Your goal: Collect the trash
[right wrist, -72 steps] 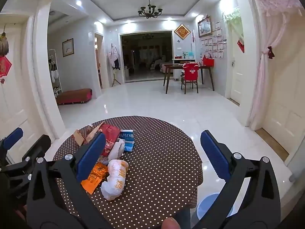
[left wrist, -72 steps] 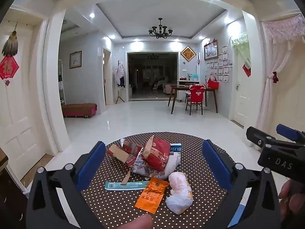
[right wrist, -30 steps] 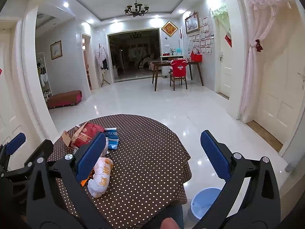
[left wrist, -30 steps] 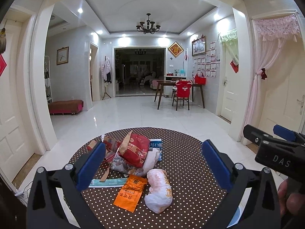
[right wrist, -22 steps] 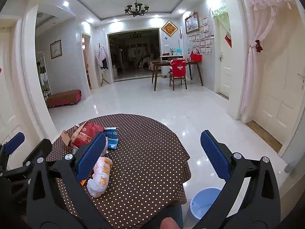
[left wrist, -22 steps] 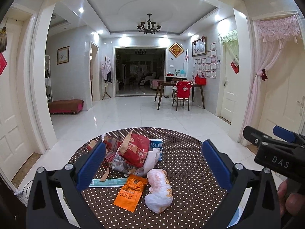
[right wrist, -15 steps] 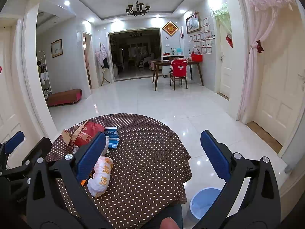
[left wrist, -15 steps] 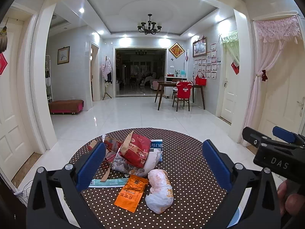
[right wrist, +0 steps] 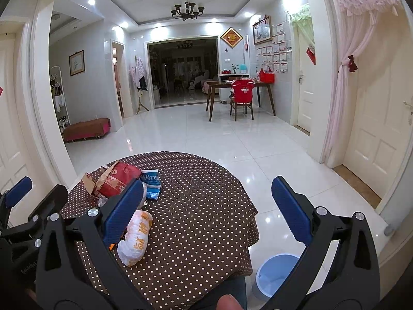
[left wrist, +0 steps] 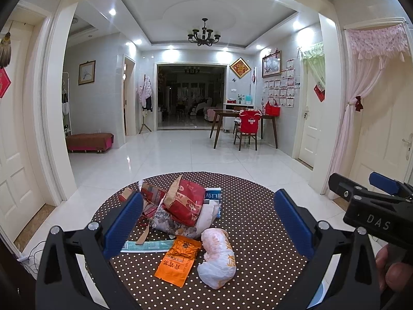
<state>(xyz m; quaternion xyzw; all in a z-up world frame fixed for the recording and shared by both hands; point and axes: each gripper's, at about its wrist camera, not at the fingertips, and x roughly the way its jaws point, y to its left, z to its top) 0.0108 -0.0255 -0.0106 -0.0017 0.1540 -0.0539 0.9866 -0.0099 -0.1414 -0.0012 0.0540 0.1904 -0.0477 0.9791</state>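
Note:
A round table with a brown dotted cloth (left wrist: 253,222) holds a heap of trash: a red bag (left wrist: 187,201), an orange packet (left wrist: 178,261), a crumpled white plastic bag (left wrist: 218,255), a blue-white pack (left wrist: 213,196) and a flat teal strip (left wrist: 147,245). My left gripper (left wrist: 206,222) is open and empty, held above the near side of the heap. My right gripper (right wrist: 205,206) is open and empty over the table's right half (right wrist: 206,206), with the white bag (right wrist: 135,237) and red bag (right wrist: 117,178) to its left. A light blue bin (right wrist: 275,275) stands on the floor at the table's near right.
White tiled floor (right wrist: 232,139) stretches beyond the table. A wooden table with a red-covered chair (left wrist: 247,126) stands far back right. A red bench (left wrist: 89,140) is at the far left. Doors and a pink curtain (right wrist: 343,98) line the right wall.
Both views have shifted slightly; the table and trash sit a little further right in the left wrist view. Both grippers stay open and nothing was picked up.

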